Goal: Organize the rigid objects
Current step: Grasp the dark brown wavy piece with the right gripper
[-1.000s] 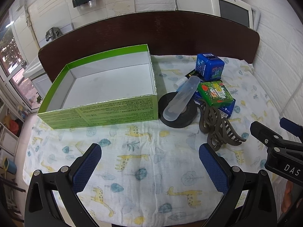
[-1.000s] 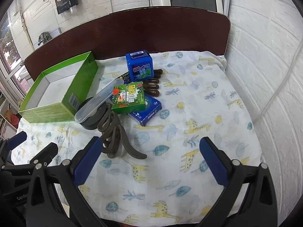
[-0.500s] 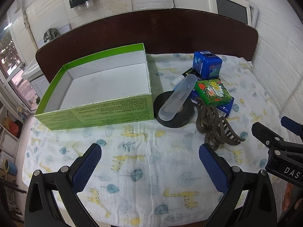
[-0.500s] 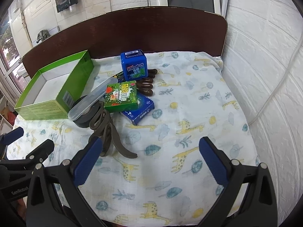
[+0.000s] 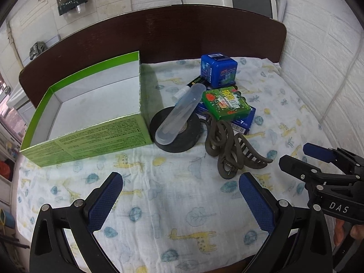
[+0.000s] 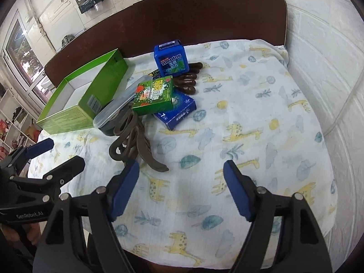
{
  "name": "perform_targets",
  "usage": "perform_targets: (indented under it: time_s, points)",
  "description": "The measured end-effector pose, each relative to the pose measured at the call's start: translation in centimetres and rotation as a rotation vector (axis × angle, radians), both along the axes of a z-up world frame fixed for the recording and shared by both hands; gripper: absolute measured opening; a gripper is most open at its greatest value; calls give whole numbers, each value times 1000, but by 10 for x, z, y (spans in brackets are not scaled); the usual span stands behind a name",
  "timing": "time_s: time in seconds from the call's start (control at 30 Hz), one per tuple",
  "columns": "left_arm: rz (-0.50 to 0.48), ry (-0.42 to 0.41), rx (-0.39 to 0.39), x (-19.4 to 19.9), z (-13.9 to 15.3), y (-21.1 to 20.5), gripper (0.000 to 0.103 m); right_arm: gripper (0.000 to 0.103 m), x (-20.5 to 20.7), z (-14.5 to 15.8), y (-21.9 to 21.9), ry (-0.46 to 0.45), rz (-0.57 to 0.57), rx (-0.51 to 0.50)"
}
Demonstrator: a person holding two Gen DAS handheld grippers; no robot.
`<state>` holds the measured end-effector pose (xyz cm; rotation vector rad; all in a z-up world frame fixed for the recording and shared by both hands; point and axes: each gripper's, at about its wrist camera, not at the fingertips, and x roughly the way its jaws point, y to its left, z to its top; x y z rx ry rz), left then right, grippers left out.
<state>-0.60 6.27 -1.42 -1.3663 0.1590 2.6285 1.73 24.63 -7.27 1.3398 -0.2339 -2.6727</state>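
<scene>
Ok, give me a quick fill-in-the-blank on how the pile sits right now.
1. The clear tube lies across the roll of ____.
2. The small green box rests on a flat ____ box.
3. The big green box holds ____.
4. The hair claw lies on the ____.

Missing: tape; blue; nothing; cloth

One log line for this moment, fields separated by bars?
left gripper open, empty | right gripper closing, nothing between | hair claw untouched | green box empty
</scene>
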Motion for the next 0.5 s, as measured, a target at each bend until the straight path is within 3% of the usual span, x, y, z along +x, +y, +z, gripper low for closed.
perform_targets:
  time_s: [0.2, 0.37, 0.5]
  points:
    - [-32, -6, 22, -6, 3, 7, 102, 70, 0, 2, -1, 16, 78, -55]
    - [-44, -47, 74, -14, 2, 9, 88, 44, 1, -1, 0, 13, 142, -49]
    - [-57, -64, 72, -18, 1, 13, 82, 40, 1, -4, -2, 12, 197, -48]
